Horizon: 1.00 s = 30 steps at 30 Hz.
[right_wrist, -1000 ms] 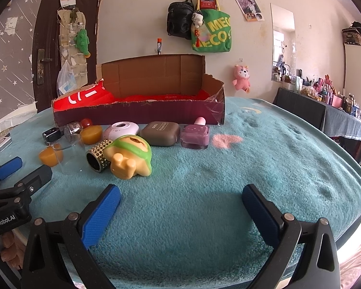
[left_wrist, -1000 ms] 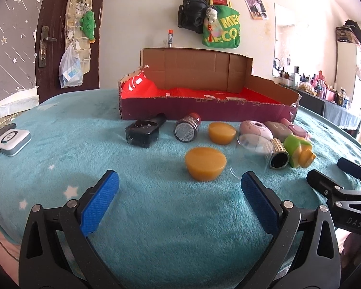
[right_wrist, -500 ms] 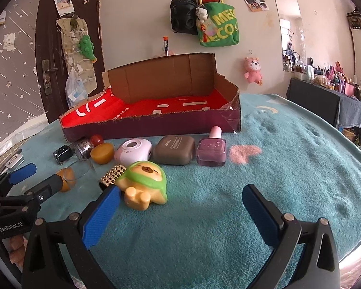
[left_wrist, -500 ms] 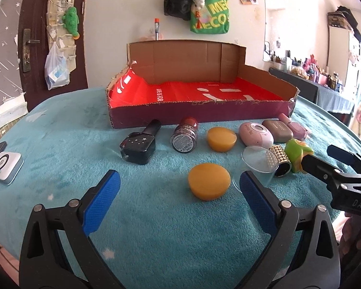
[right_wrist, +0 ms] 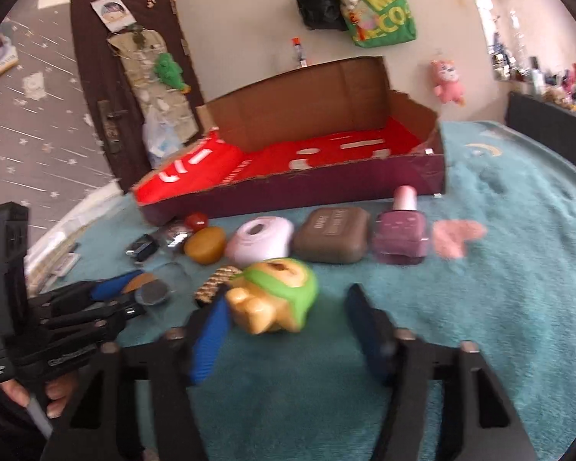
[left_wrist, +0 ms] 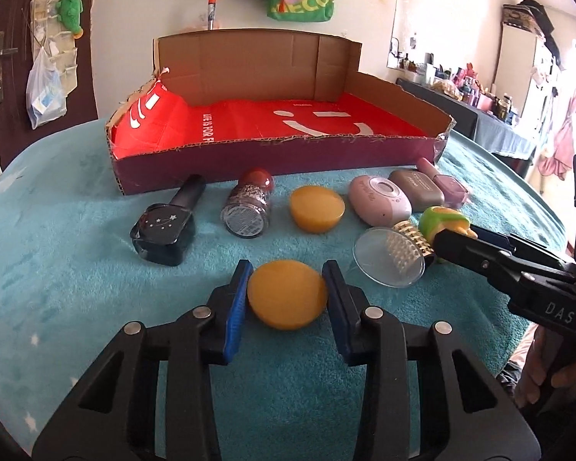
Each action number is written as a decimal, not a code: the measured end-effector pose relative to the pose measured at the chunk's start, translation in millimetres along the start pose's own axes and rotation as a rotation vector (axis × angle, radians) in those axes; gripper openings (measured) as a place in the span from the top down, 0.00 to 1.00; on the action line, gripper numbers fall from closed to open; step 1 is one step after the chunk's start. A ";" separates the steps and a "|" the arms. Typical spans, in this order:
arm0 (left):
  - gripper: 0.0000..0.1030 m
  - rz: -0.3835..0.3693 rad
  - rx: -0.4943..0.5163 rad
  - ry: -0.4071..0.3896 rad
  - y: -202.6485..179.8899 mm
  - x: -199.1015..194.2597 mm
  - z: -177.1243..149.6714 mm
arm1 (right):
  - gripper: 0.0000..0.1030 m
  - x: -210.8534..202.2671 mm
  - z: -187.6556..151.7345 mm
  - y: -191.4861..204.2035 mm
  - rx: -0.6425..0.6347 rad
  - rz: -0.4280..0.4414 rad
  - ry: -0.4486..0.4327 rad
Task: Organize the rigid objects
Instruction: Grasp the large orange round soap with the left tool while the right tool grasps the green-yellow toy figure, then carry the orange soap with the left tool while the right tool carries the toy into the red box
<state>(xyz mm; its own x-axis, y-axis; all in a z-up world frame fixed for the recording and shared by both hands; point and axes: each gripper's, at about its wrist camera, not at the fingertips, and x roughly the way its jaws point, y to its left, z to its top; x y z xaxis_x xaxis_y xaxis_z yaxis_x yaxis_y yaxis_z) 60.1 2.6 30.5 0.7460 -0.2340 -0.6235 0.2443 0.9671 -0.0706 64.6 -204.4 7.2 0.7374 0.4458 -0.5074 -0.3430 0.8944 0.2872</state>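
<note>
Left claw (left_wrist: 287, 294): jaws have just been closing; both blue pads now press the sides of the near orange puck (left_wrist: 287, 293), which rests on the teal blanket (left_wrist: 76, 269) in front of the cardboard box (left_wrist: 272, 153).

Right claw (right_wrist: 284, 320): jaws have just been closing around the green-and-yellow toy (right_wrist: 274, 296). Left pad appears to touch it; right pad stands clear. View blurred, so contact uncertain. The toy lies on the blanket beside the gold studded cylinder (right_wrist: 215, 288).
</note>
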 end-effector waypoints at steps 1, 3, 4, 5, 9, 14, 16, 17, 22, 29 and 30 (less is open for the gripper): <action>0.65 -0.003 0.002 -0.003 -0.6 -1.1 1.2 | 0.54 0.2 0.5 2.3 -0.011 -0.007 0.002; 0.66 -0.001 0.005 -0.013 -1.5 -4.4 4.2 | 0.54 -2.0 2.2 3.9 -0.021 -0.010 -0.005; 0.66 0.000 0.007 -0.016 -2.2 -4.5 6.3 | 0.54 -3.6 3.7 3.7 -0.022 -0.016 -0.013; 0.66 0.000 0.009 -0.018 -2.4 -5.5 8.0 | 0.54 -4.6 5.9 4.7 -0.026 -0.022 -0.019; 0.66 0.003 0.008 -0.023 -1.1 -6.8 13.7 | 0.54 -11.1 13.1 2.8 -0.029 -0.037 -0.045; 0.66 0.005 0.001 -0.023 2.1 -6.9 16.9 | 0.54 -10.6 15.9 -3.7 -0.018 -0.042 -0.037; 0.66 0.006 -0.001 -0.027 3.4 -8.3 18.3 | 0.54 -10.5 18.3 -3.4 -0.025 -0.044 -0.040; 0.66 0.006 -0.003 -0.033 4.6 -9.4 20.1 | 0.54 -11.1 20.5 -2.8 -0.030 -0.045 -0.044; 0.65 0.004 -0.012 -0.052 9.8 -11.1 33.2 | 0.54 -14.2 35.8 -3.2 -0.050 -0.054 -0.075; 0.66 0.015 -0.010 -0.069 22.7 -3.6 68.6 | 0.54 -5.2 75.5 -7.8 -0.090 -0.068 -0.108; 0.66 0.017 -0.016 -0.061 26.2 0.4 75.3 | 0.54 -1.6 82.9 -8.7 -0.103 -0.073 -0.109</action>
<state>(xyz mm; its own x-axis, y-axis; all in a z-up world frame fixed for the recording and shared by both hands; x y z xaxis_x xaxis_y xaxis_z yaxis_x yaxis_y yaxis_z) 113.4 20.3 87.0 0.7865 -0.2227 -0.5760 0.2216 0.9724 -0.0735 114.7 -216.1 72.9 0.8195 0.3775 -0.4312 -0.3395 0.9259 0.1654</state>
